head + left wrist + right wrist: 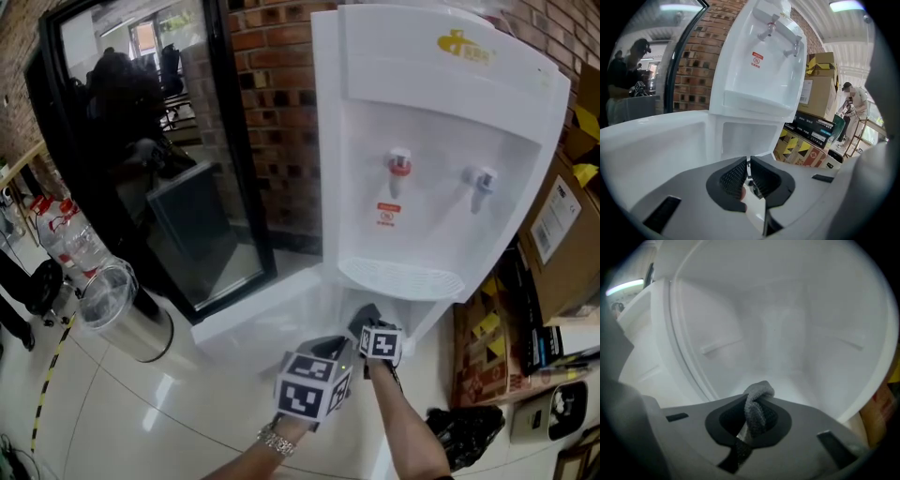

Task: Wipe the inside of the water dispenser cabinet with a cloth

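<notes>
The white water dispenser (441,159) stands against a brick wall, its black glass cabinet door (141,159) swung wide open to the left. My right gripper (757,401) is shut on a grey cloth (758,394), which bunches out past the jaw tips. It reaches into the white cabinet interior (787,324), with the cloth just above the cabinet floor. From the head view, the right gripper (367,319) sits in the cabinet mouth under the drip tray (398,277). The left gripper (749,166) is shut with nothing in it, outside the cabinet opening (750,138); the left gripper (328,354) hangs just left of the right one.
A steel bin with a clear liner (122,314) and water bottles (66,234) stand left of the door. Cardboard boxes (562,225) and black clutter (464,431) crowd the dispenser's right side. A person (853,101) stands far right in the left gripper view.
</notes>
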{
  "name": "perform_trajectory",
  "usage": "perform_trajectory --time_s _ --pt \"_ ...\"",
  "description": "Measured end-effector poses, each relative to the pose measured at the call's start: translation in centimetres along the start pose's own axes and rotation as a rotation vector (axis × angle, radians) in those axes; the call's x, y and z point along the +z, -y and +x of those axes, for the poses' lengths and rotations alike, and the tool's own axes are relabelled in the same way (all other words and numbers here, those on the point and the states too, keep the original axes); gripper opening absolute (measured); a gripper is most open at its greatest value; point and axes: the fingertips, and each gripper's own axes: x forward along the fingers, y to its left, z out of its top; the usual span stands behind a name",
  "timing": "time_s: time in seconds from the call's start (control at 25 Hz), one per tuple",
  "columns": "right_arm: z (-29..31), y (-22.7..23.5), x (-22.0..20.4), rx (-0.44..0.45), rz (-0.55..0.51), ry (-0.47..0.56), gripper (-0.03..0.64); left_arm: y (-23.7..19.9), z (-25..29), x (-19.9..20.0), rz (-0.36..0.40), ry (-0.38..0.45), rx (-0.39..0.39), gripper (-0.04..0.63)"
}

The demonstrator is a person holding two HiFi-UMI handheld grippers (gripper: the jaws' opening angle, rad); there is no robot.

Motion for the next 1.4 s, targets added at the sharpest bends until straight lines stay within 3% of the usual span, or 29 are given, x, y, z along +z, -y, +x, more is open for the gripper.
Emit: perform_trajectory --time_s 0.12,0.24,0.32,0.48,0.64,0.72,0.88,1.04,1.12,1.28,1.4 --pt "-1.7 4.9 0.9 -0.143 0.032 0.041 0.008 0.0 0.0 0.1 -0.002 0.003 0.001 0.021" --pt "-3.1 7.8 1.3 -0.197 0.083 0.074 0.008 0.6 0.2 0.1 0.005 0.002 -0.011 0.021" --pt "-3.6 7.5 2.1 -0.181 0.092 0.102 0.008 0.8 0.4 0.0 0.009 -0.001 -0.016 0.021" --pt "-3.6 3.8 3.0 -0.121 0.013 0.107 0.008 0.9 0.6 -0.1 0.012 -0.005 -0.019 0.021" --pt "-2.6 -3.0 3.9 0.058 -0.095 0.150 0.008 0.6 0.3 0.0 0.006 -0.001 -0.016 0.021" --pt "-2.3 -5.0 3.9 0.106 -0.131 0.153 0.008 0.6 0.1 0.1 0.006 -0.001 -0.017 0.021" --pt "-0.6 -0.3 0.5 -0.001 -0.089 0.037 0.008 0.4 0.0 0.0 0.009 -0.006 -0.012 0.021" --pt "-2.5 6.2 1.0 -0.161 0.011 0.062 0.008 0.4 0.1 -0.1 0.018 -0.012 -0.005 0.021" --pt "-3.5 7.5 1.7 -0.197 0.038 0.092 0.008 0.7 0.3 0.0 0.019 -0.011 -0.012 0.021" --pt "-3.5 5.5 3.7 -0.133 0.016 0.156 0.008 0.9 0.7 -0.2 0.024 -0.016 -0.017 0.021" --pt "-2.1 1.8 4.6 -0.017 -0.017 0.189 0.008 0.4 0.7 -0.6 0.032 -0.027 -0.005 0.021"
